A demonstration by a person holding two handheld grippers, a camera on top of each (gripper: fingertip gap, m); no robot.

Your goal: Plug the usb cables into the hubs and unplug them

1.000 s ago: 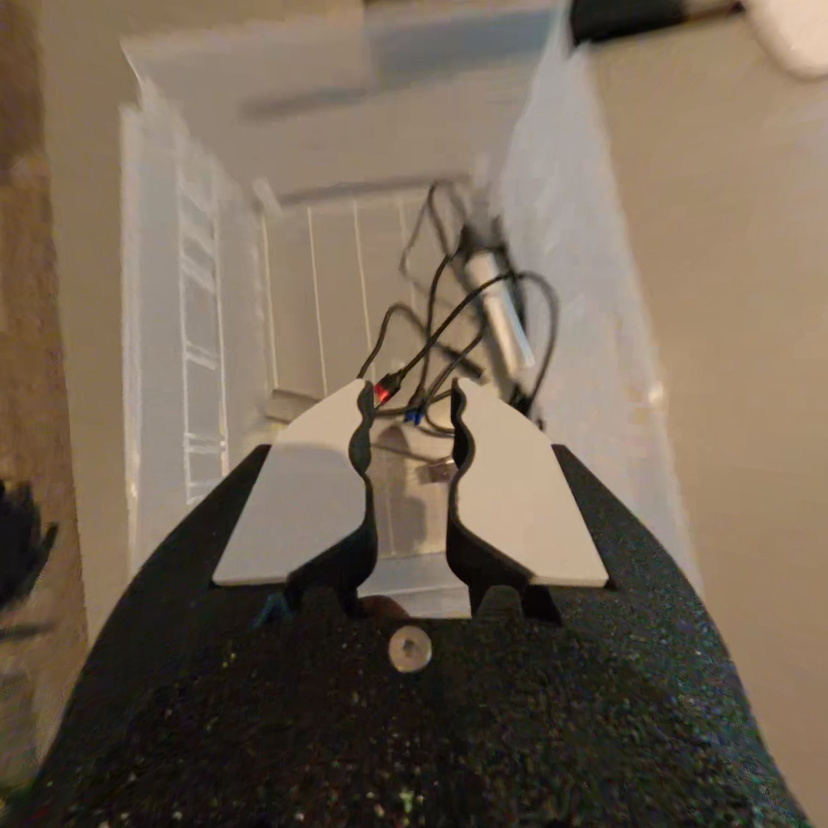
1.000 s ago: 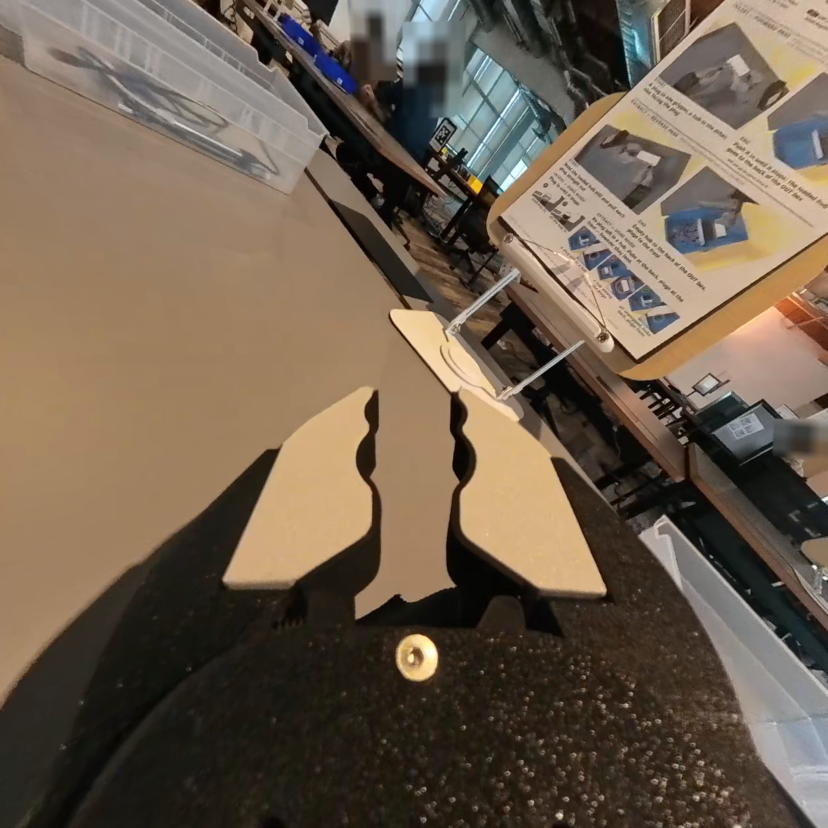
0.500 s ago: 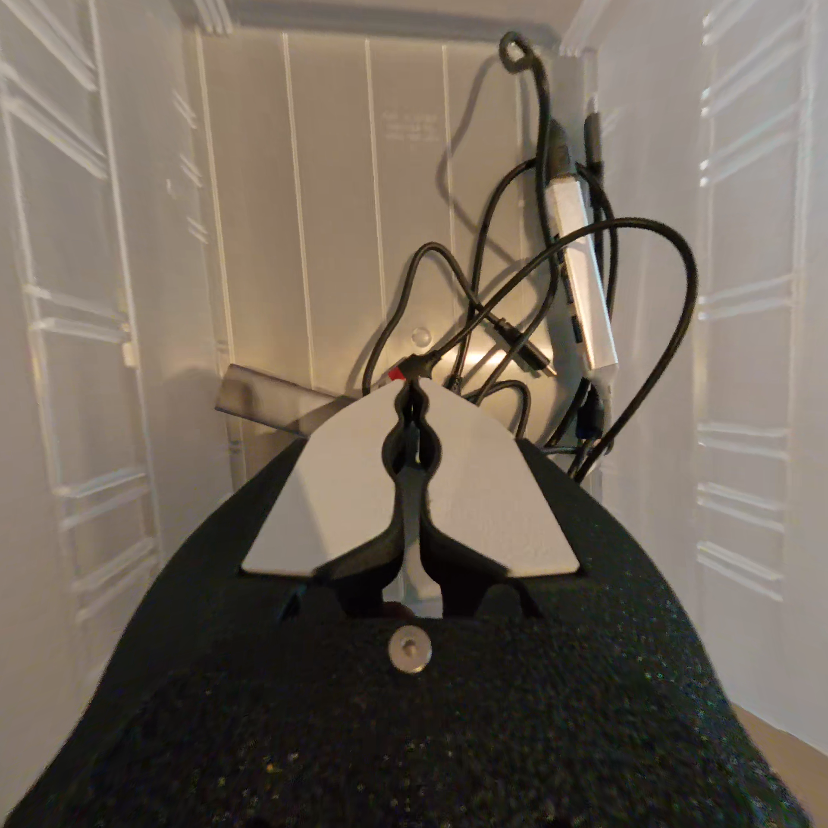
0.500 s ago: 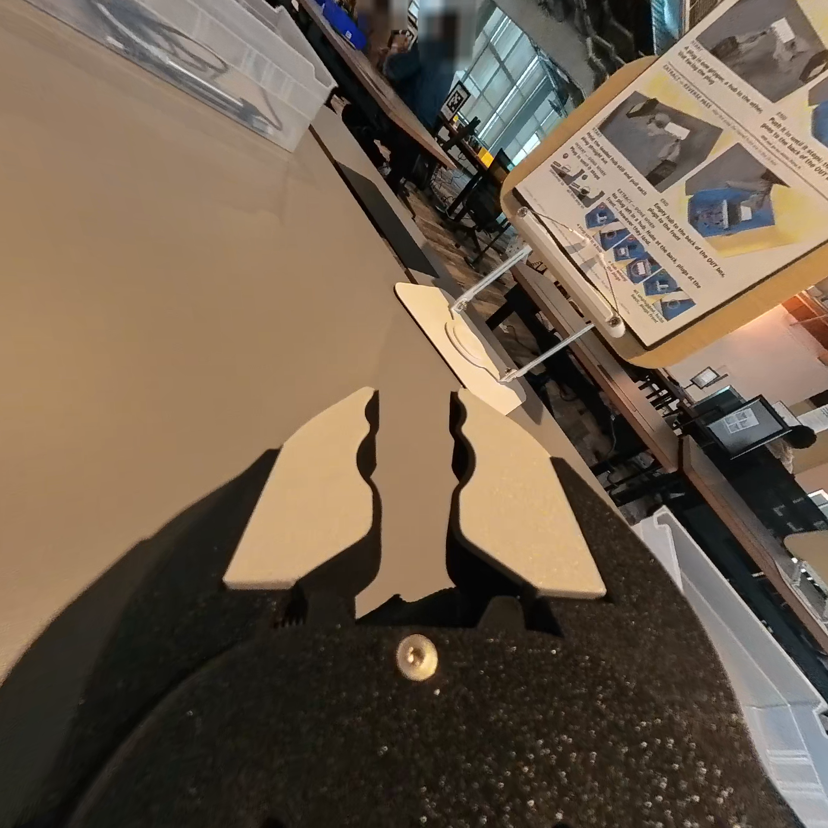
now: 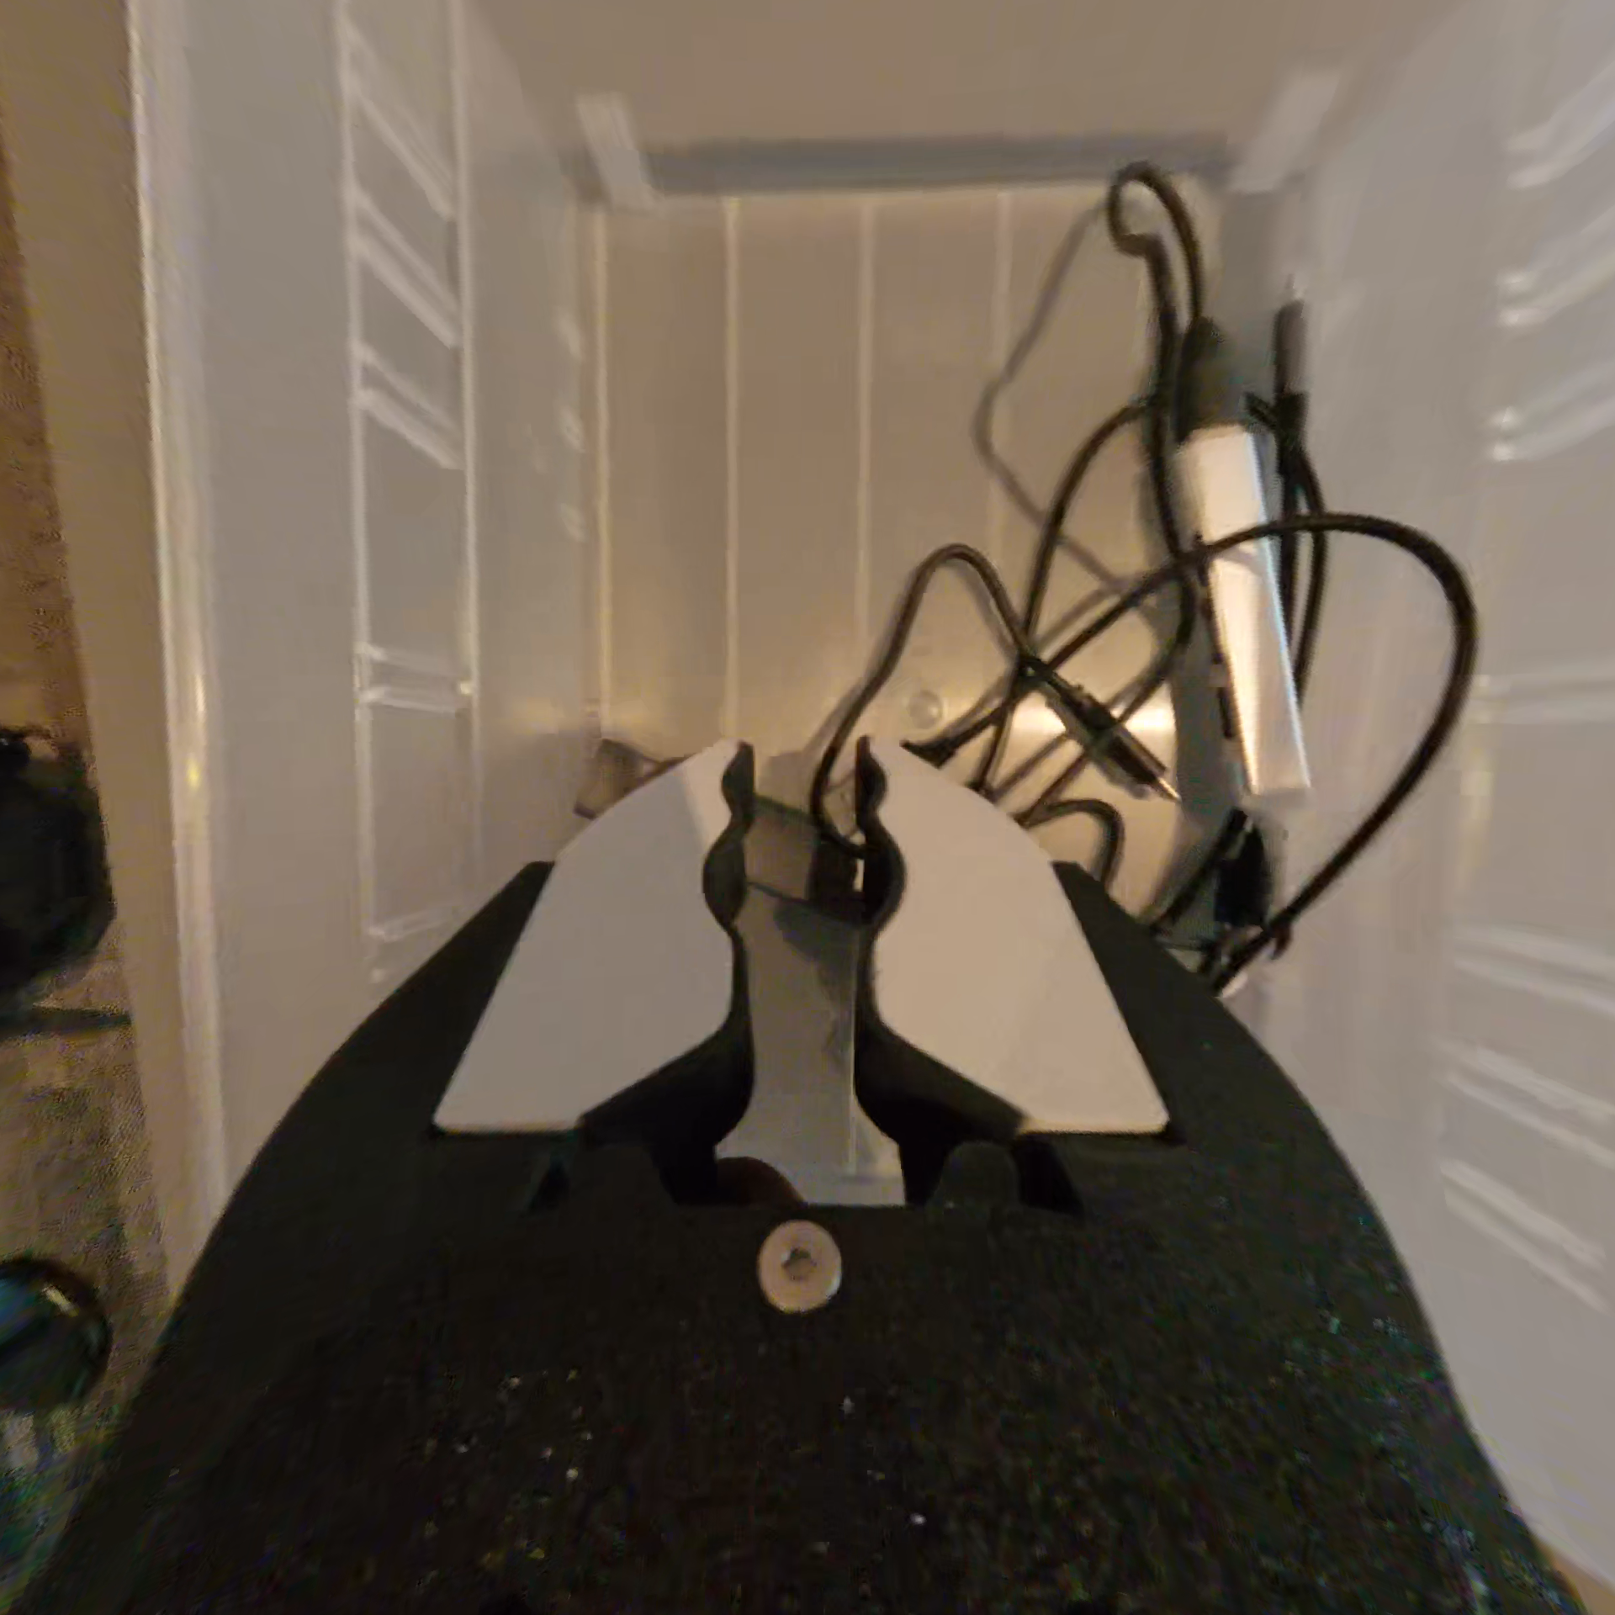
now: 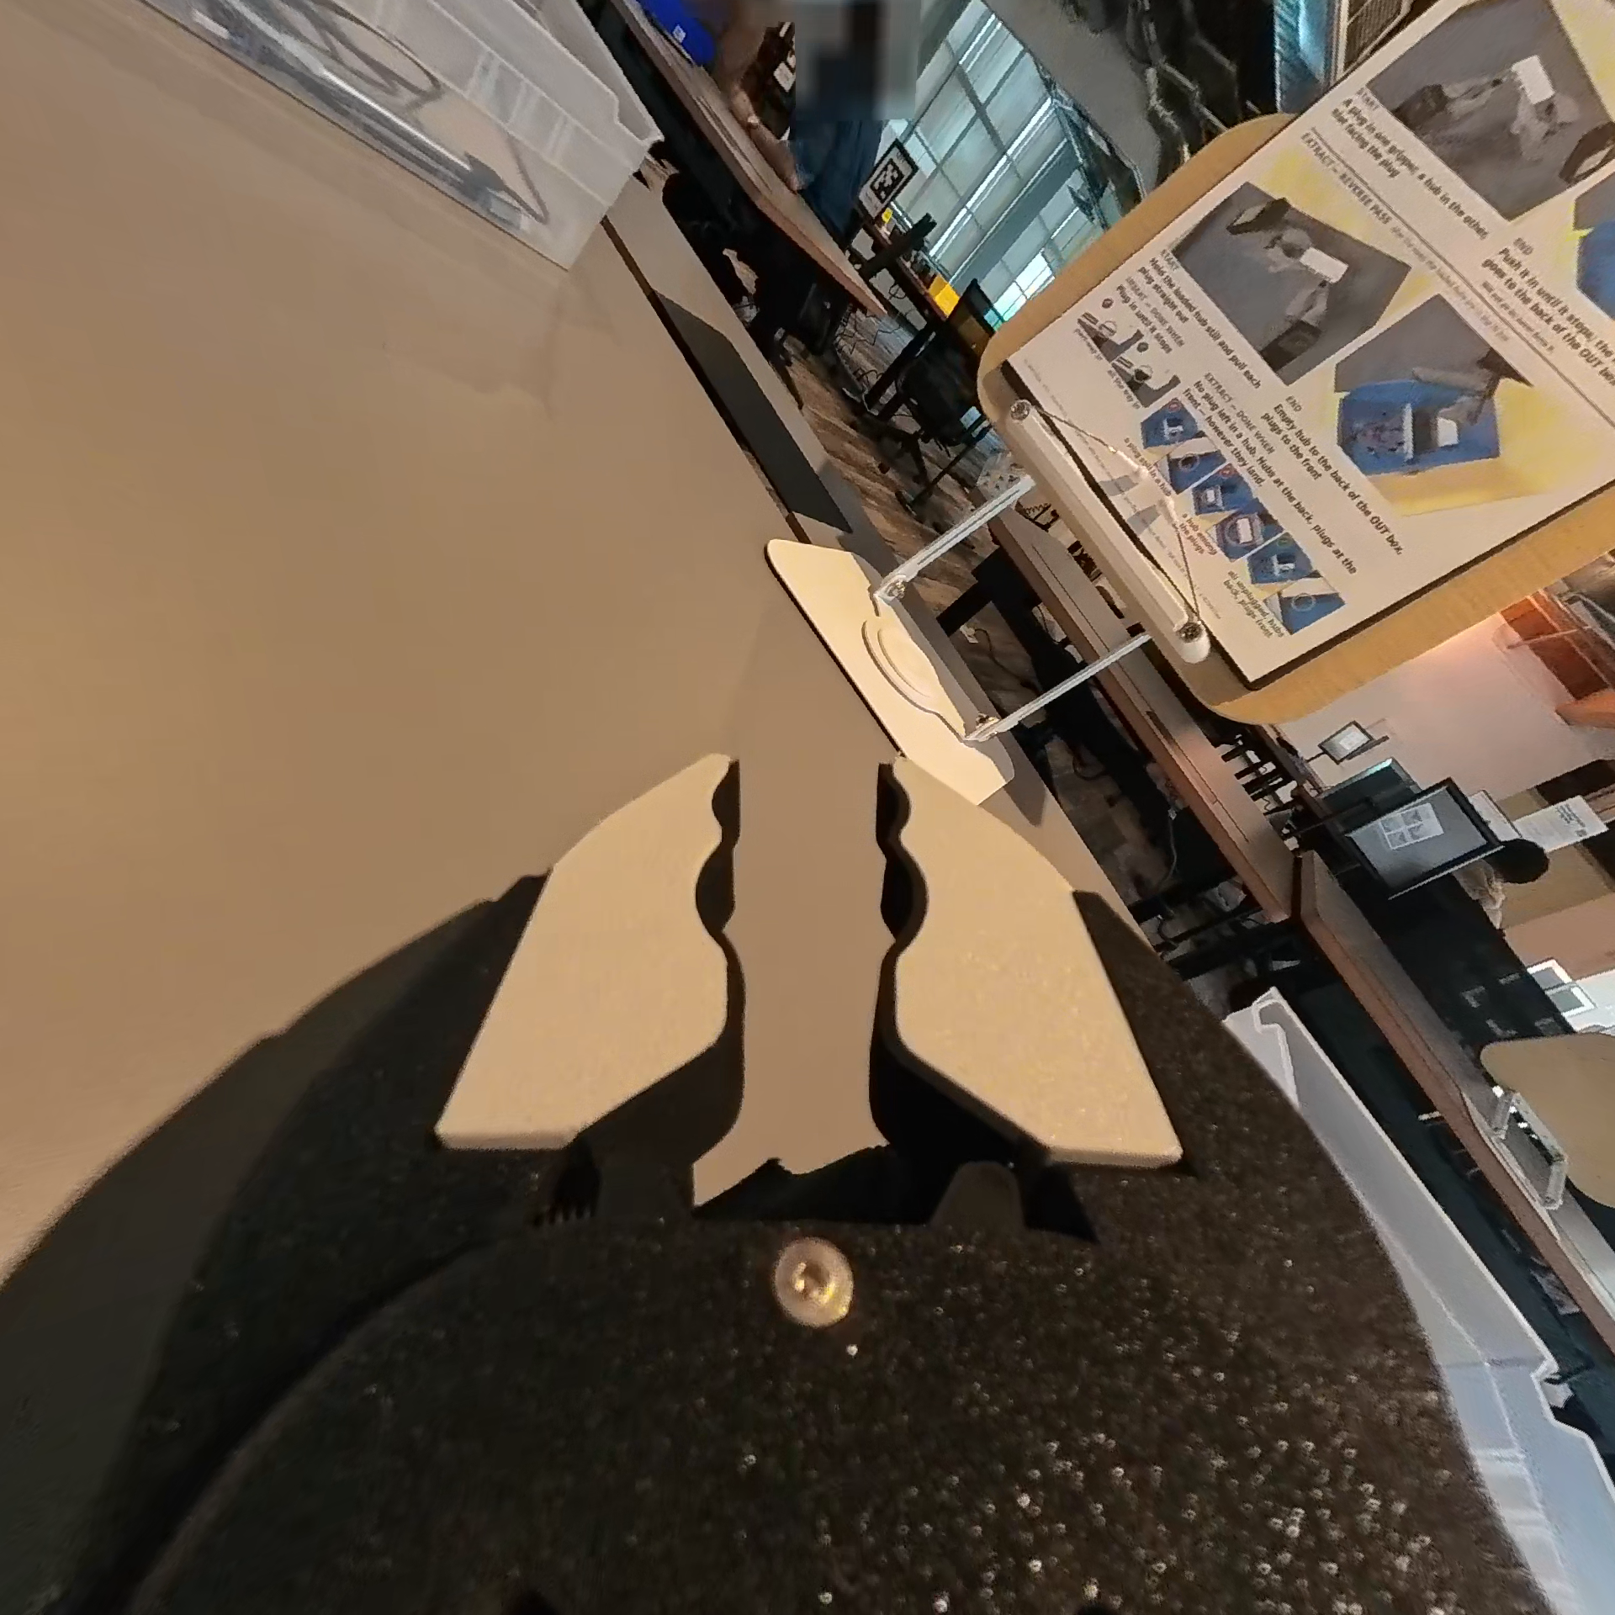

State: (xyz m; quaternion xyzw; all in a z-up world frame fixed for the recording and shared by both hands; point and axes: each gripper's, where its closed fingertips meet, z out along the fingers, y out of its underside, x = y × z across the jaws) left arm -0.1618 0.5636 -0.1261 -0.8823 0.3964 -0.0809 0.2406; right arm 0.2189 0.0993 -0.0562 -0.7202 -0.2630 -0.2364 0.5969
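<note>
In the left wrist view my left gripper (image 5: 802, 752) is inside a clear plastic bin (image 5: 262, 524), jaws apart. A dark grey hub (image 5: 782, 861) lies crosswise under the fingers, its end showing left of the left finger. A black cable (image 5: 826, 808) runs down into the gap beside it. A silver hub (image 5: 1241, 612) leans on the bin's right wall in a tangle of black USB cables (image 5: 1398, 699). In the right wrist view my right gripper (image 6: 808, 769) is open and empty above a tan table (image 6: 306, 524).
An instruction board (image 6: 1311, 350) on a white stand base (image 6: 883, 664) sits at the table's far edge. A clear bin with cables (image 6: 454, 114) is at the far left, a white bin (image 6: 1398, 1267) at the lower right. A person stands far back. Tip to tip, the grippers are about 60 cm apart.
My left gripper went down into the bin and shut near a cable, then opened and drew back a little. My right gripper stayed open, its view shifting slightly.
</note>
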